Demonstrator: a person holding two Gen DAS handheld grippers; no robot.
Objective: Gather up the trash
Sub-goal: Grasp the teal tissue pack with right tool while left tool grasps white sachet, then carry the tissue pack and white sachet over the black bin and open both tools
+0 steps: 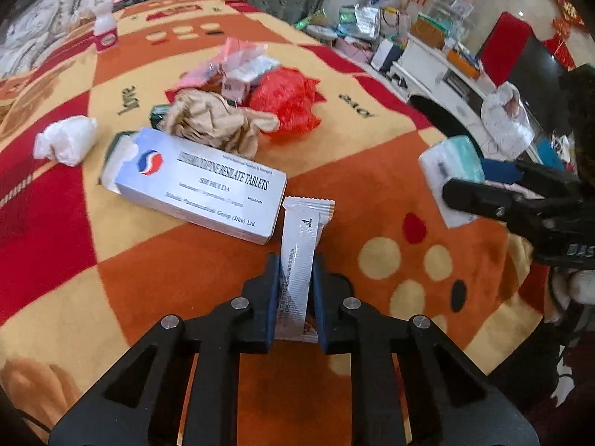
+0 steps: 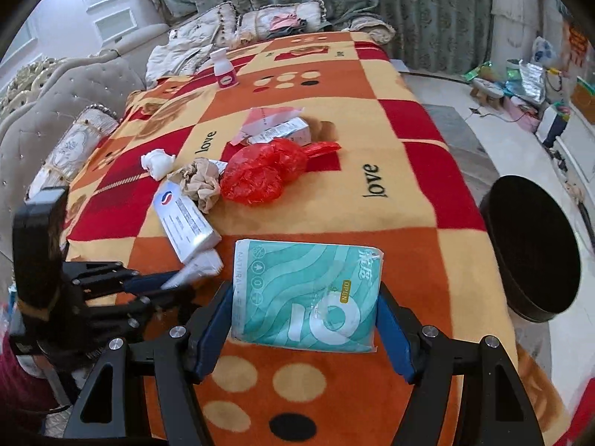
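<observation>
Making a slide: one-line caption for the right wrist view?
Right gripper clamps a teal tissue pack above the patterned blanket, black bin alongside.

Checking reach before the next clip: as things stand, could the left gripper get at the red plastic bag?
Probably not yet: the left gripper is shut on a sachet, and the tablet box lies between it and the red plastic bag.

The left hand-held gripper (image 1: 296, 278) has its jaws closed narrow on something thin; the right hand-held gripper (image 2: 305, 304) clamps with jaws wide.
</observation>
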